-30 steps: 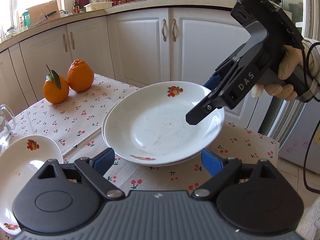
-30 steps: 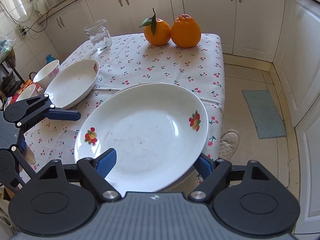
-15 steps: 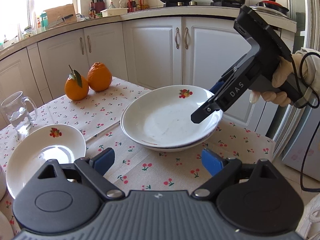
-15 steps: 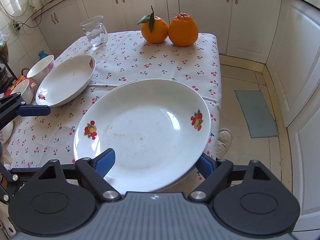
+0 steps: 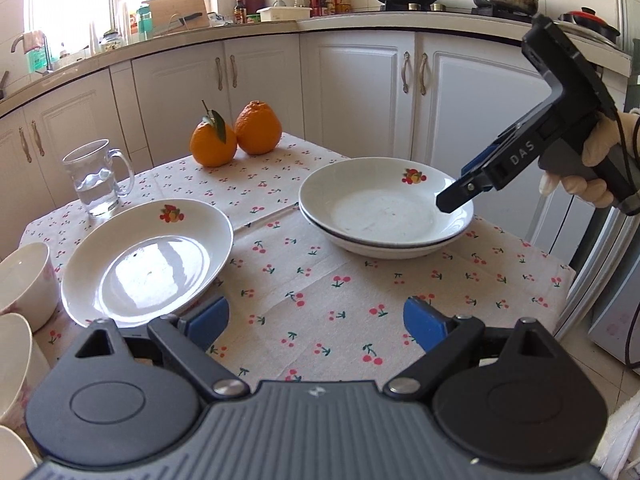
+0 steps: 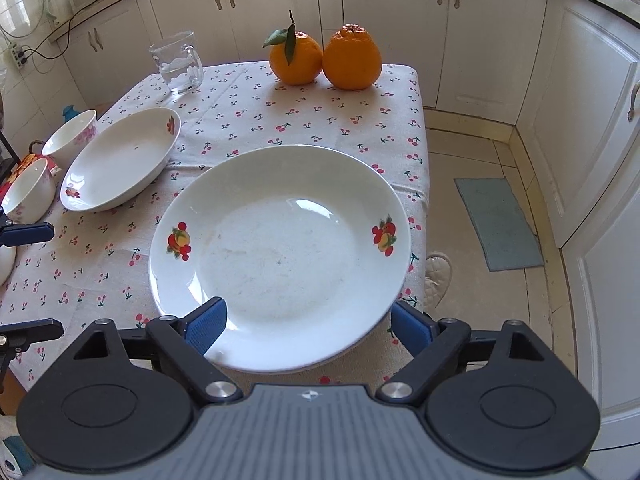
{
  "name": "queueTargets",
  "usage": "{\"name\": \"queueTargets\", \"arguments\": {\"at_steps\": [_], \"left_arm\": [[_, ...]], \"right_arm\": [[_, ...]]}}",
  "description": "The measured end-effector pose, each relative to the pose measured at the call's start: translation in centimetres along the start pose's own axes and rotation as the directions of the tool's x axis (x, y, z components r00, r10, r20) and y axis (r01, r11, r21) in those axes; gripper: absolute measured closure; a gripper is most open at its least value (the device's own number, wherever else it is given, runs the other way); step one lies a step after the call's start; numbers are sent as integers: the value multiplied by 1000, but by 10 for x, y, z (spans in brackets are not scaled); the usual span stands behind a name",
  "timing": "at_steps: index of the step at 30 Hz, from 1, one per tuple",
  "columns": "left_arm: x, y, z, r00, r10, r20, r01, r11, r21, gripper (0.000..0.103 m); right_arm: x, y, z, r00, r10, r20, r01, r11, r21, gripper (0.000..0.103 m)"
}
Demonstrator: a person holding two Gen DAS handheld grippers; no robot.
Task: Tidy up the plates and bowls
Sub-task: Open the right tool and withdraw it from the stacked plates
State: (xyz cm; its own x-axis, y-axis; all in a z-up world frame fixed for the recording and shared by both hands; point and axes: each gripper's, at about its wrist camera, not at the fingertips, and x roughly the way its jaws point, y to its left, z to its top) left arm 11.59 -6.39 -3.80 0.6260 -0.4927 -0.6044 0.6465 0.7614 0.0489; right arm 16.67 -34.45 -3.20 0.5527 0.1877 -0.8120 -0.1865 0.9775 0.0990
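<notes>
The table (image 5: 360, 300) with the white cherry-print cloth was the biggest thing in front of you. On its right side sat two white plates with fruit pictures, one stacked on the other (image 5: 384, 216), near the table's edge. A third white fruit-picture plate (image 5: 144, 260) lay alone on the left side, well apart from the stack. Small white bowls with pink flowers (image 6: 70, 136) stood just beside that single plate, at the table's left edge. Two big oranges (image 6: 324, 60) sat touching each other at the far end, and a clear glass mug with water (image 6: 178, 64) stood near them.

Your right tool (image 6: 308, 320) was spread wide, with one blue finger over the near rim of the top plate and the other just outside it. It gripped nothing. Your left tool (image 5: 316, 320) was spread wide too, low over the cloth, with its left finger (image 5: 208, 318) just beside the single plate. It gripped nothing.
</notes>
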Motion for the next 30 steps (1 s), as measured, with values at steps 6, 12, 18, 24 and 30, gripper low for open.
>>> {"name": "queueTargets", "arguments": {"at_steps": [6, 12, 18, 24, 30], "left_arm": [[-6, 8, -11, 993, 117, -20, -117, 992, -43, 8], [9, 29, -18, 952, 287, -109, -300, 945, -130, 8], [30, 50, -22, 923, 344, -173, -376, 901, -214, 7], [45, 62, -23, 931, 310, -193, -355, 891, -283, 3], [52, 68, -21, 935, 299, -189, -346, 886, -308, 0]], "right_arm": [[-21, 25, -3, 998, 9, 57, -7, 999, -49, 0], [-32, 54, -4, 996, 17, 83, -5, 990, -138, 0], [-34, 76, 3, 995, 38, 94, -15, 973, -229, 0], [-21, 84, 19, 994, 83, 74, -61, 964, -258, 0], [-4, 92, 41, 989, 139, 49, -119, 949, -293, 0]]}}
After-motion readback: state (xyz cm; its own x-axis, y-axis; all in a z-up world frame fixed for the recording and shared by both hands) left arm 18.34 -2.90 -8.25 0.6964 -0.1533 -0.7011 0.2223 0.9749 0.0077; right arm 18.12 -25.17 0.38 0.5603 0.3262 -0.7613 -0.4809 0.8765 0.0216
